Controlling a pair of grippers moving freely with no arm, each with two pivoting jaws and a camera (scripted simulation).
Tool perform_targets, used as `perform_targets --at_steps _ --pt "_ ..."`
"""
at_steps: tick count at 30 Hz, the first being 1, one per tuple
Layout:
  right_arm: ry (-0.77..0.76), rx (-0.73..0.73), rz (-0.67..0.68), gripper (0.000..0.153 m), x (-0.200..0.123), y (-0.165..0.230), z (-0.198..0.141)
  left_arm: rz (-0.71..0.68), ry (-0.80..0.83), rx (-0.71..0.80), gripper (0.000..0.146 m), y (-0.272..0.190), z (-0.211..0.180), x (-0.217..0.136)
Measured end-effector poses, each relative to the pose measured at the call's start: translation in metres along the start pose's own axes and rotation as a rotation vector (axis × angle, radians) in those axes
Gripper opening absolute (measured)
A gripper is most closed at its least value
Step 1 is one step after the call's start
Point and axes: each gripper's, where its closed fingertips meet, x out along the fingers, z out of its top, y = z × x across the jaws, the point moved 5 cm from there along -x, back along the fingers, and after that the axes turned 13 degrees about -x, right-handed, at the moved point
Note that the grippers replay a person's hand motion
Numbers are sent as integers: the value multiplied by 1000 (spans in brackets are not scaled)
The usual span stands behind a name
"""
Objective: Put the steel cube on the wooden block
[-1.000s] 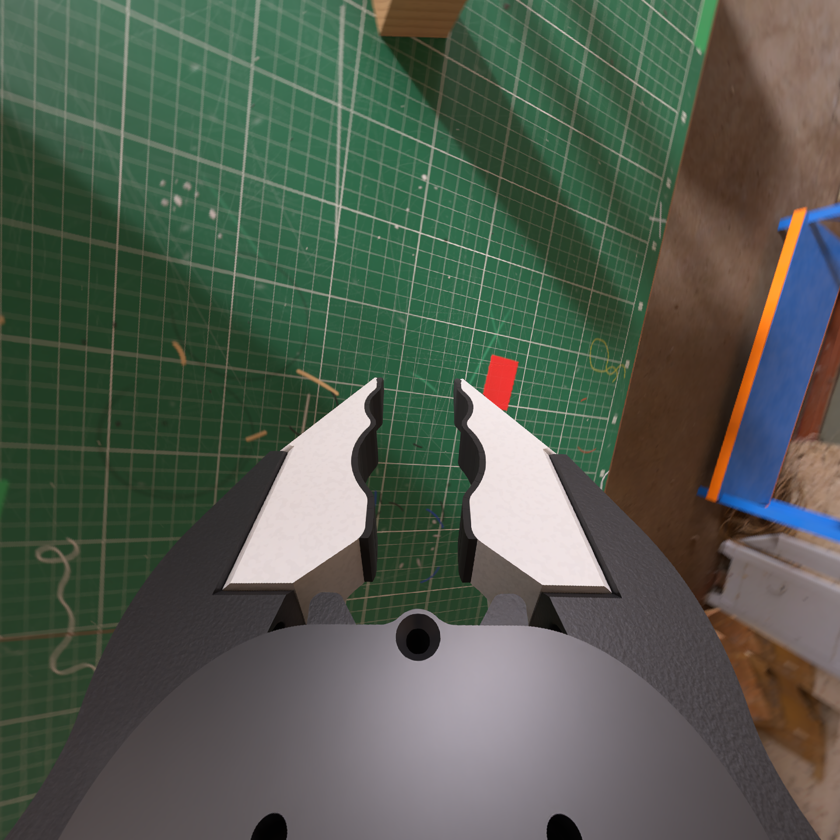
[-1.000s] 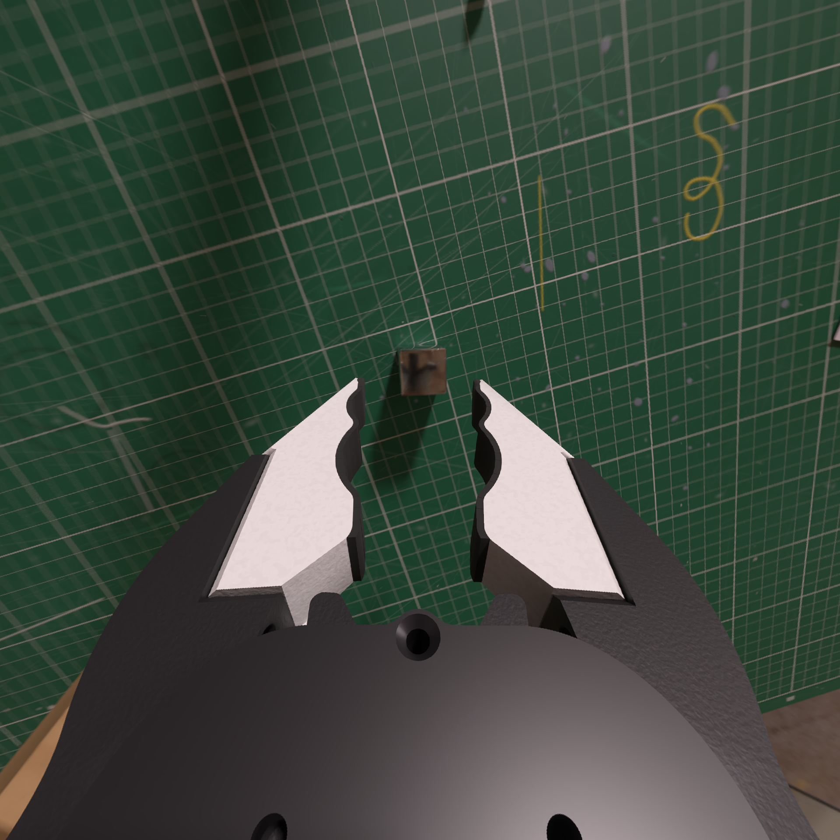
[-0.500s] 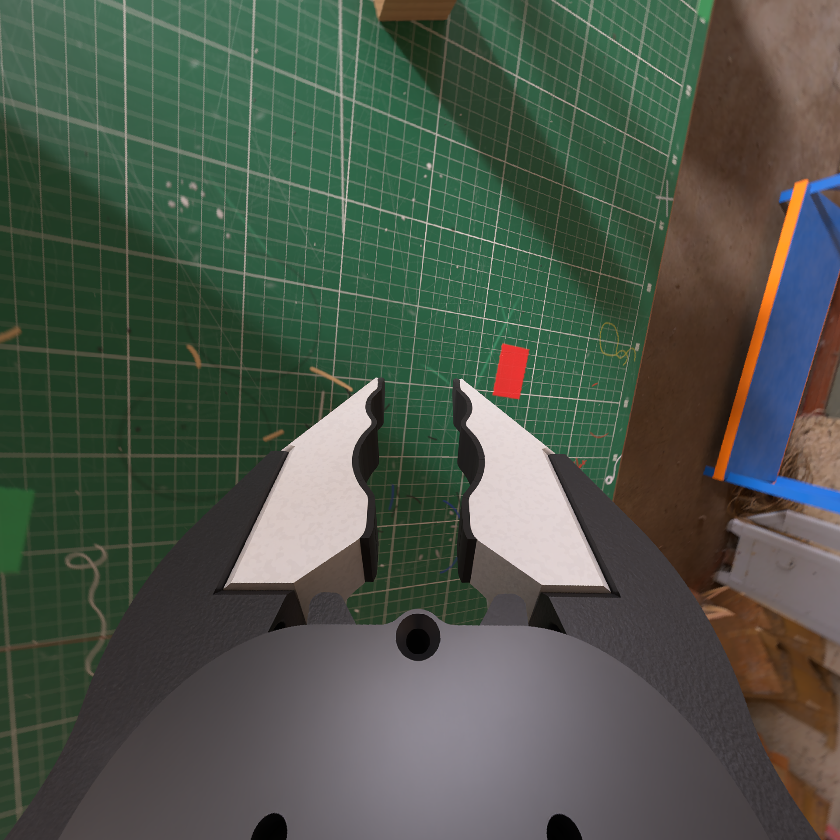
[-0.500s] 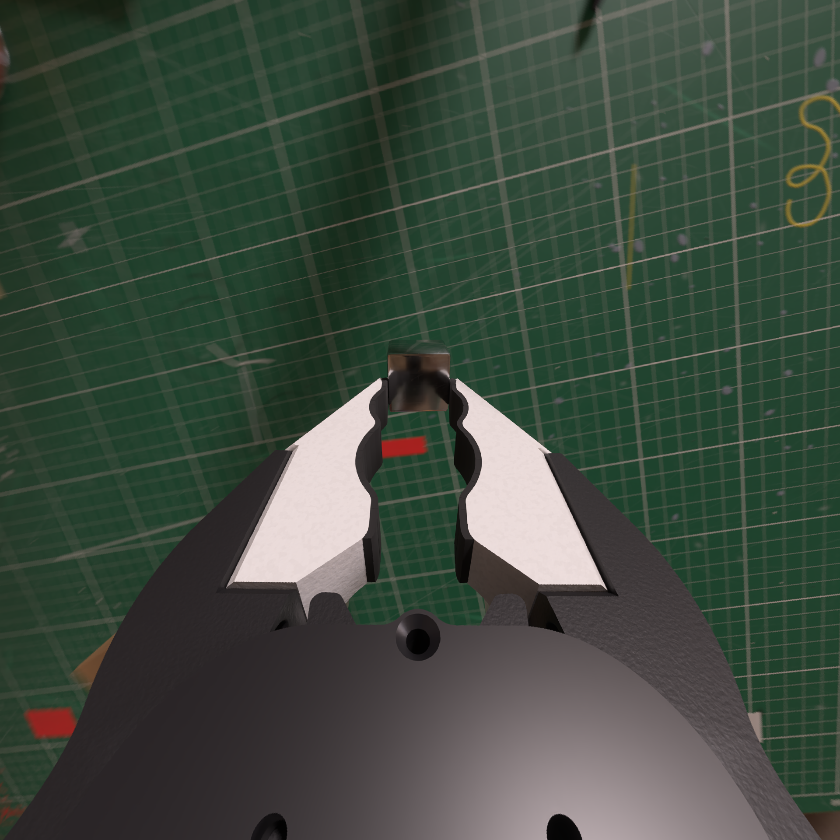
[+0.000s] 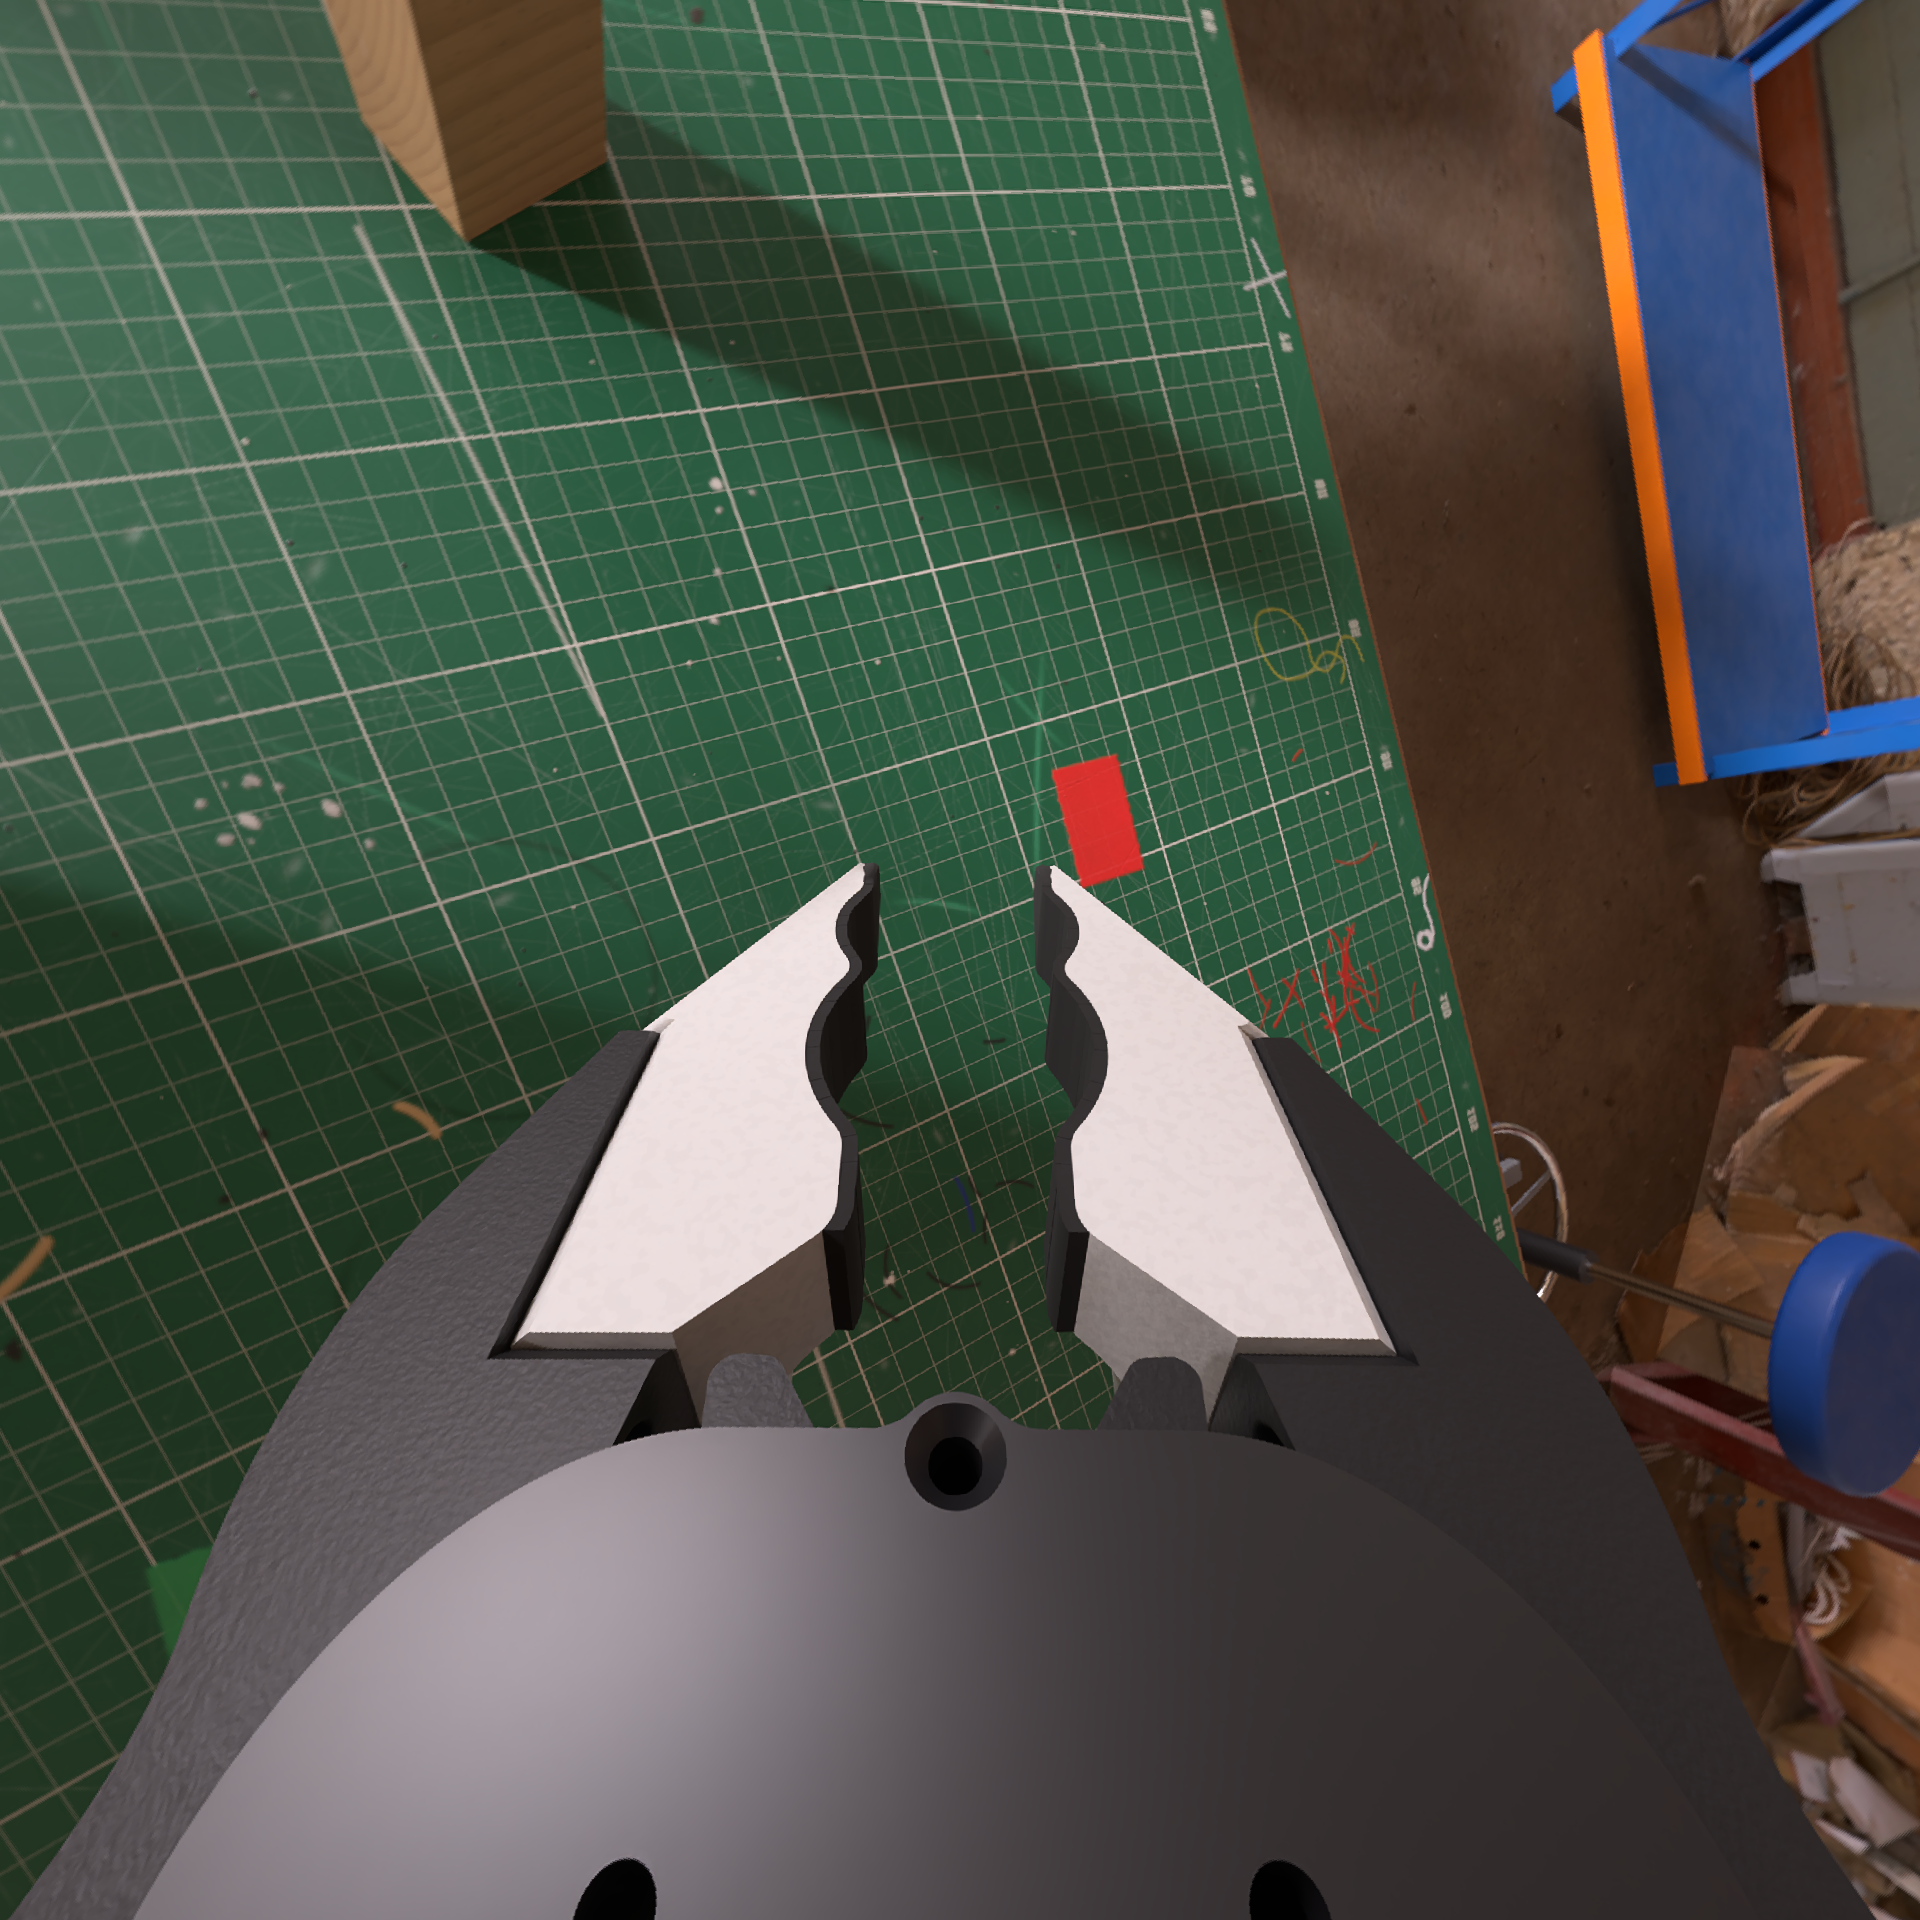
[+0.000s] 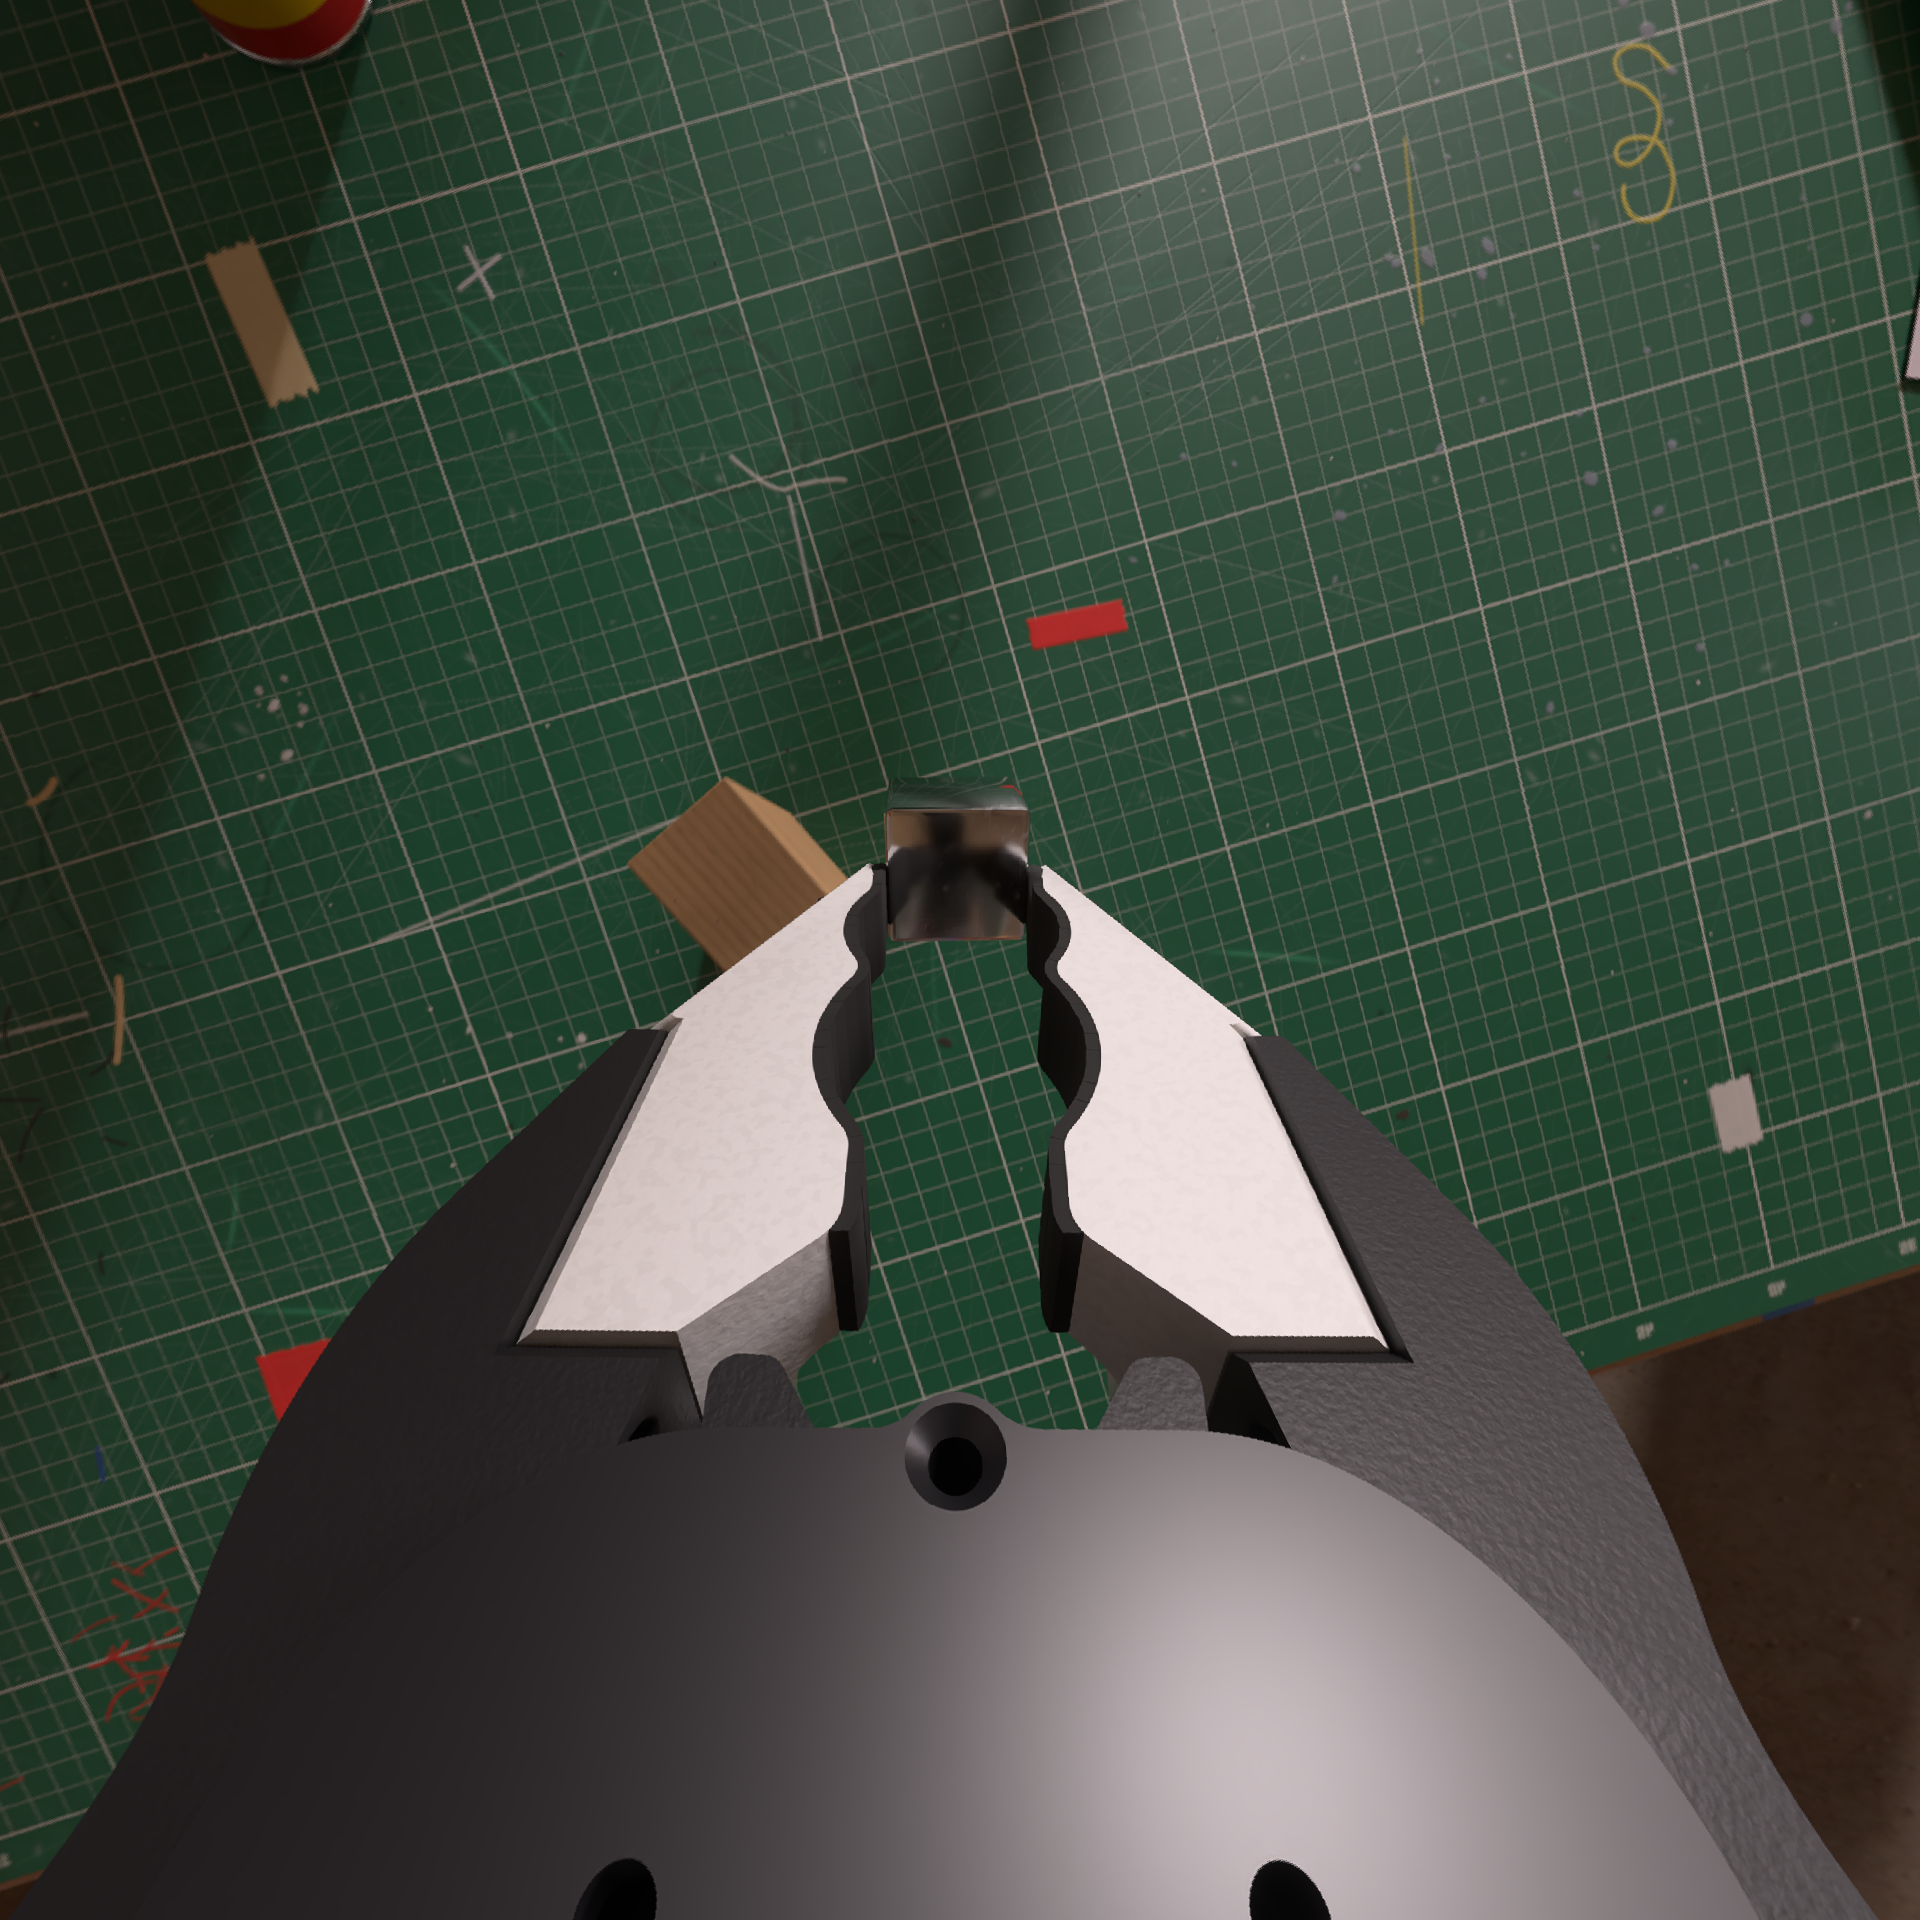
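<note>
Left wrist view: the left claw [image 5: 956,883] hangs over a green grid cutting mat [image 5: 623,540], its white fingers parted with nothing between them. A small red rectangle [image 5: 1096,821] lies flat on the mat just beyond the tips, toward one o'clock. The wooden block [image 5: 478,94] stands on the mat at eleven o'clock, well apart from the claw and partly cut off by the top edge. Bare brown table [image 5: 1507,468] runs along the mat's edge at three o'clock, and past it at two o'clock stands a blue frame with an orange edge [image 5: 1704,416]. A blue round knob [image 5: 1849,1361] shows at four o'clock.

Right wrist view: the right claw [image 6: 956,883] is closed on the steel cube [image 6: 954,878], pinched between the very tips of its fingers and held above the same mat [image 6: 1455,727]. The wooden block [image 6: 732,868] rests on the mat below, just to the nine o'clock side of the cube, partly hidden by the claw's finger. A red strip [image 6: 1076,624] lies at twelve o'clock, a tan strip of tape [image 6: 260,322] at ten o'clock, and a yellow squiggle [image 6: 1645,135] is drawn at one o'clock.
</note>
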Motion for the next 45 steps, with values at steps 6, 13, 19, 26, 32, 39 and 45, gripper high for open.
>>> perform_targets --at_steps 6,13,19,26,32,39,45 --pt "-33 -34 82 26 -13 14 -3 6 6 34 29 -8 -3 -2" --pt "-25 -162 145 26 -13 21 12 37 -16 -4 29 -9 -5 -5" --pt "16 -301 199 26 -10 30 14 66 -28 -48 28 -9 -5 -2" --pt "95 -469 263 26 5 44 0 77 -20 -71 26 -13 -3 6" --pt "121 -545 268 26 21 52 -2 81 -25 -82 27 -16 3 11" --pt "190 -696 270 26 42 49 -4 93 -20 -88 27 -16 4 14" --pt "187 -701 299 26 49 51 -2 94 -30 -104 27 -15 6 16"
